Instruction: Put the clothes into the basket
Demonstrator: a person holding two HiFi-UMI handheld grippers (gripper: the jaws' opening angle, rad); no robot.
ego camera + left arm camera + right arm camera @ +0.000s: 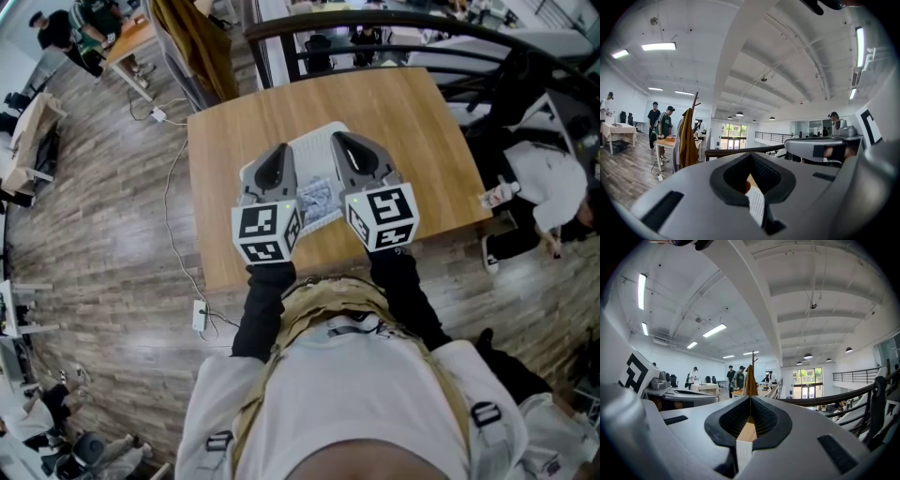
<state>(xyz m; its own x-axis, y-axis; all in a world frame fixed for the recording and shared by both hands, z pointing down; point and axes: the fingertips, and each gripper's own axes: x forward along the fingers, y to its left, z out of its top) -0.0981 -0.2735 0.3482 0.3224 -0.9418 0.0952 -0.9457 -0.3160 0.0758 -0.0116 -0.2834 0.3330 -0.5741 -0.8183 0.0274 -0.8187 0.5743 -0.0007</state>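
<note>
Though partly hidden, cloth [317, 202] looks grey-wht, patterned, crumpled.

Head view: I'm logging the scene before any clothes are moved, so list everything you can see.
Table: one, light wood, centre.
White item: one, white with a grey patterned patch, on table under grippers; garment or basket unclear.
Coat: one, mustard, hanging beyond table's far left corner.
Railing: one, black, top right.
Power strip: one, white, floor left of table.
Bystanders: several, room's edges.
Left gripper: one, grey, shut, over table.
Right gripper: one, grey, shut, beside it.
</note>
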